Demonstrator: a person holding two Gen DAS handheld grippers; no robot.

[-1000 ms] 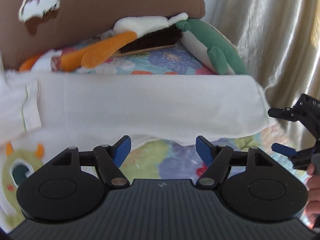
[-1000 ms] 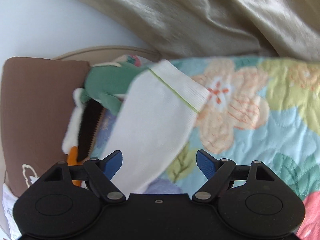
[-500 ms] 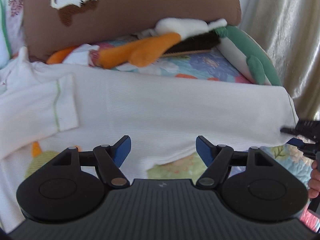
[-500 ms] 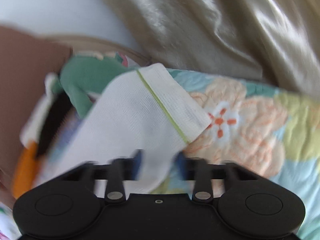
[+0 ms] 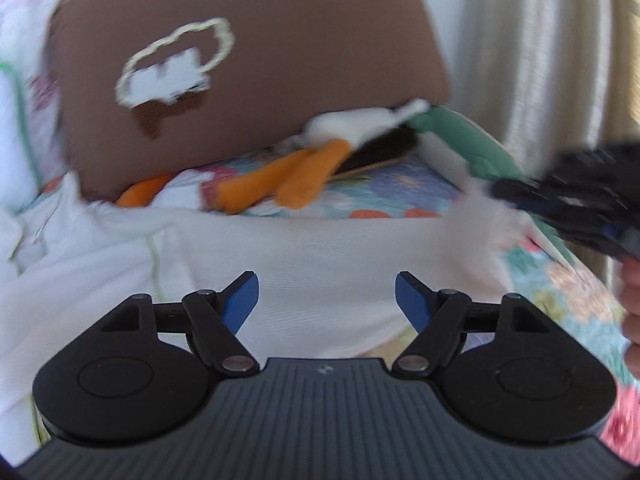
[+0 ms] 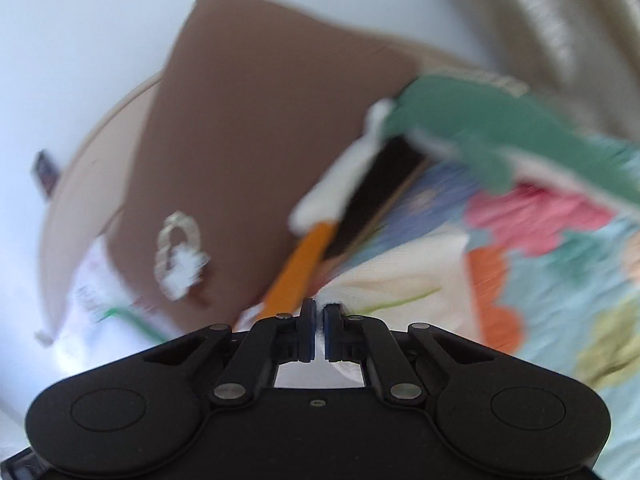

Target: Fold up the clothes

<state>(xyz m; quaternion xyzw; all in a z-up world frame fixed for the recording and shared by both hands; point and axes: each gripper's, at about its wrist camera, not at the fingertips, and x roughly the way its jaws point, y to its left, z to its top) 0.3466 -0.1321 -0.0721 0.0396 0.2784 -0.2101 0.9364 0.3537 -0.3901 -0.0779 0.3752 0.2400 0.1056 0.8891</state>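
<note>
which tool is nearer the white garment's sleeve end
Right. The right tool is shut on the white knit garment's sleeve end. The left tool hovers open over the garment's middle, gripping nothing.

A home bedroom: a floral quilted bedspread [image 5: 404, 196], a brown cushion [image 5: 280, 60], plush toys [image 5: 304, 172] and beige curtains [image 5: 540, 60].
</note>
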